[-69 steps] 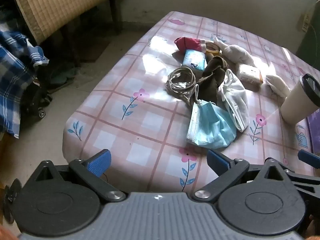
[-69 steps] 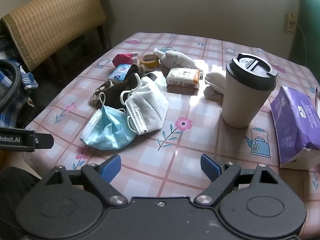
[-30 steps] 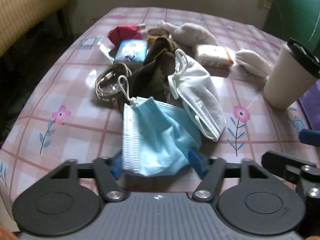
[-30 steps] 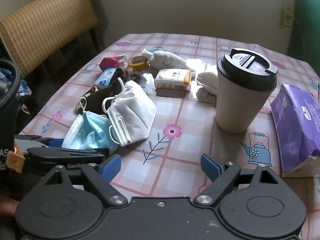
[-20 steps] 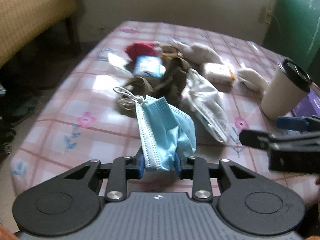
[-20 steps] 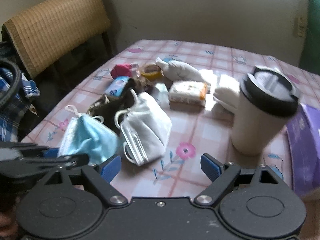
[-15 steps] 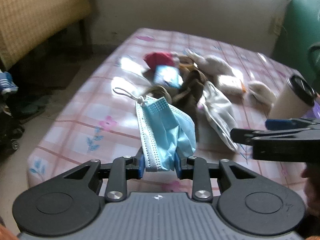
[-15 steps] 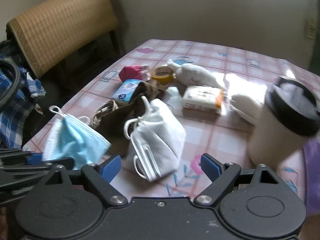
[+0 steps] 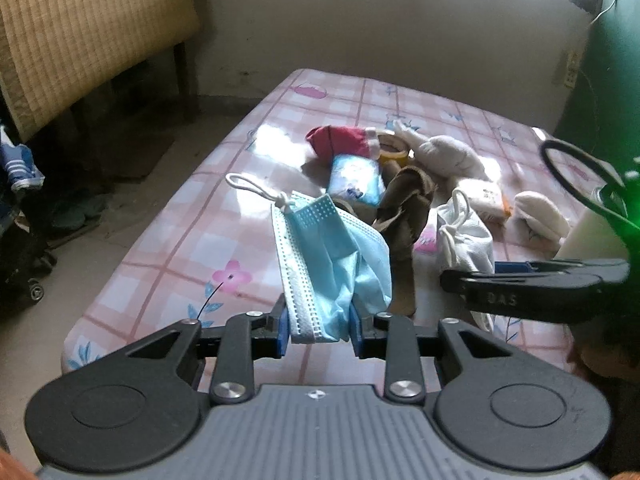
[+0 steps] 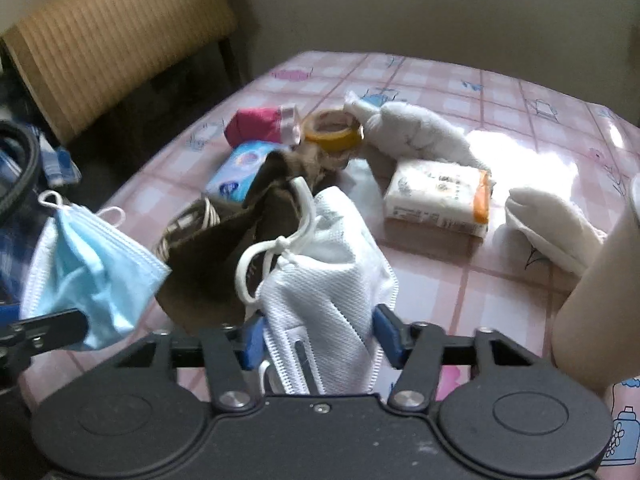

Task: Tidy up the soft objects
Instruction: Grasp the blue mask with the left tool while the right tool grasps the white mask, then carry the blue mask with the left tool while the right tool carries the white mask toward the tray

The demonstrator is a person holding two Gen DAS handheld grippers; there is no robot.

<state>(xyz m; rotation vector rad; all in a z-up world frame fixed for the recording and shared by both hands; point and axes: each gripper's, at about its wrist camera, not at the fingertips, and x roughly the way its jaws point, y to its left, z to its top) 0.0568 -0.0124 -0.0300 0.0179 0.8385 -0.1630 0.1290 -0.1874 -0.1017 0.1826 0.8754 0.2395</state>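
— Pink checked desk (image 9: 256, 184), dim room, woven chair back behind. Any change at the left tongs (image 9: 320, 326)?

— Clamped on the blue mask (image 9: 332, 264) now; a second back, only half closed around it flat on the cloth. Lifted clear since, ear loop dangling ahead of the tips.

— And the right tongs (image 10: 320, 340)?

— Wide apart a moment ago, over bare cloth. Closing at present with the white mask (image 10: 324, 280) between the blue pads; contact on both sides, though not yet squeezed firm by the look of it. Mask's far end resting on the desk, against the brown cloth (image 10: 224, 248) just ahead and to the left.

— Meaning for the tidy-up?

— Probably two masks taken at once, one per side. Left to sort beyond the tips: socks, tissue packs, red pouch. Likely next: raise the white one, then set both down together somewhere.
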